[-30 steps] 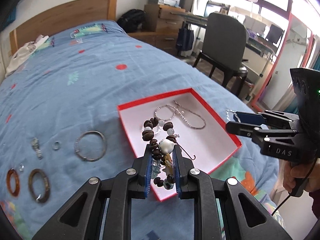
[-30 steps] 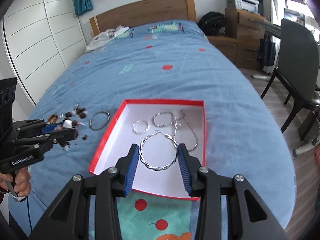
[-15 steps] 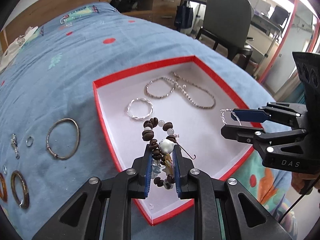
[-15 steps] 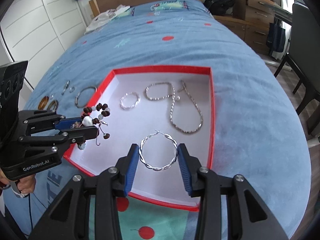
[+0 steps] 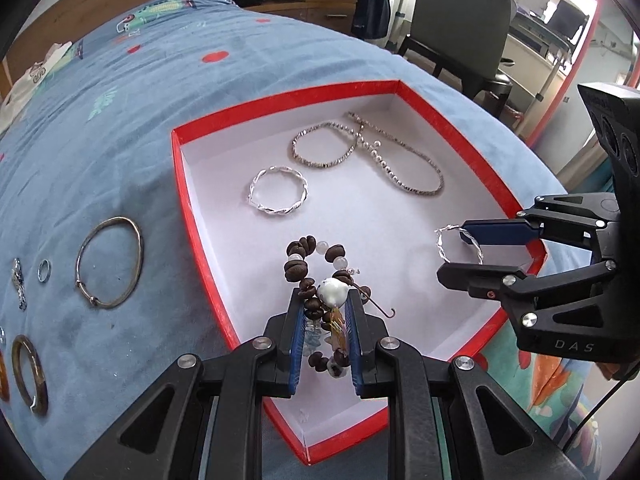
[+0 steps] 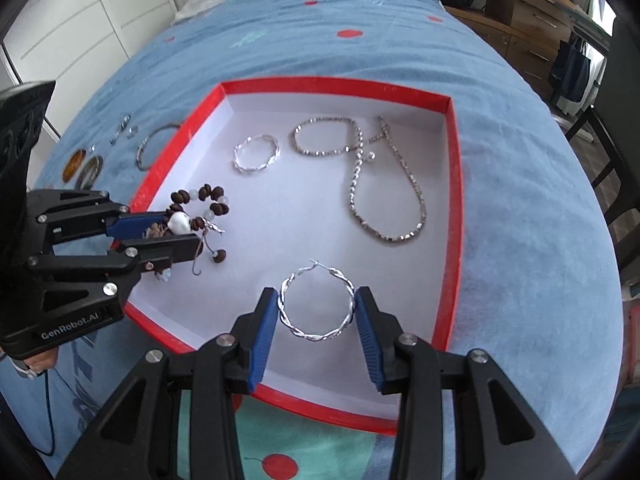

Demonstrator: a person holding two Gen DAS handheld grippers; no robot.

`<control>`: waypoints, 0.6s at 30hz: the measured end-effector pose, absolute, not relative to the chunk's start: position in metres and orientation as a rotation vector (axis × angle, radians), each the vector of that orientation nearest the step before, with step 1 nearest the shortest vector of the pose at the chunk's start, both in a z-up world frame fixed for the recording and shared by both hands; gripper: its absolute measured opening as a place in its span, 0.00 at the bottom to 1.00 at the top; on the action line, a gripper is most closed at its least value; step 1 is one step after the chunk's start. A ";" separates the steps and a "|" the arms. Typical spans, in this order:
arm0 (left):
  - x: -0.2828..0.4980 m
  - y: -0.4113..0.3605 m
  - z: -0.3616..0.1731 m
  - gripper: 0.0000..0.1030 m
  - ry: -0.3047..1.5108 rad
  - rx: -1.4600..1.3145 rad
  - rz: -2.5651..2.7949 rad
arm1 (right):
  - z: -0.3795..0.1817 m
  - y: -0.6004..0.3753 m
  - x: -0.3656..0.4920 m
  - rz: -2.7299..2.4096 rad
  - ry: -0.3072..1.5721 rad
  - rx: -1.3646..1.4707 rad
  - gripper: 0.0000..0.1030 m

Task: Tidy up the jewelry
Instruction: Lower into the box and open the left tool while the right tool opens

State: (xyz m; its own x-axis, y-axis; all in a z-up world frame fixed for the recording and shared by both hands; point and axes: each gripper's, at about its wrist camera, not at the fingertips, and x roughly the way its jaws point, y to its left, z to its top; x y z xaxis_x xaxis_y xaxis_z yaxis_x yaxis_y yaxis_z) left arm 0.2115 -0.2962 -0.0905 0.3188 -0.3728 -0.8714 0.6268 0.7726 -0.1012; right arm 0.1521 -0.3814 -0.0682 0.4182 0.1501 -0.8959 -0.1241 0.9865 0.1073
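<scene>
A red box with a white floor (image 5: 188,216) (image 6: 454,184) lies on the blue bedspread. It holds a silver chain necklace (image 5: 384,156) (image 6: 384,184) and a twisted silver hoop (image 5: 278,196) (image 6: 256,154). My left gripper (image 5: 322,314) (image 6: 176,236) is shut on a brown and white bead bracelet (image 5: 316,280) (image 6: 200,208), held just above the box's near left part. My right gripper (image 6: 316,316) (image 5: 460,254) is shut on a second twisted silver hoop (image 6: 316,306) (image 5: 458,242), held over the box's near right part.
Left of the box on the bedspread lie a thin metal bangle (image 5: 110,262) (image 6: 150,146), two brown rings (image 5: 28,374) (image 6: 82,164), a small ring (image 5: 44,270) and a small silver piece (image 5: 18,282). A dark chair (image 5: 460,28) and desks stand beyond the bed.
Both grippers have moved forward and down over the box with their pieces still held. The bracelet went from outside the box's left rim to above its floor.
</scene>
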 end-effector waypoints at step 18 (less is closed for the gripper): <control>0.217 -0.303 -0.100 0.20 1.101 0.297 -0.627 | -0.071 -0.372 0.167 0.198 1.247 -0.068 0.38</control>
State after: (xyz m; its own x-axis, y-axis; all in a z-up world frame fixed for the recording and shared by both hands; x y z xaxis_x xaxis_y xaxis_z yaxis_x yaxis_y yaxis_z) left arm 0.2170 -0.3025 -0.1000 0.3046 -0.3227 -0.8962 0.6060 0.7916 -0.0791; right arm 0.1673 -0.3718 -0.0710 0.3039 0.1122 -0.9461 -0.1861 0.9809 0.0566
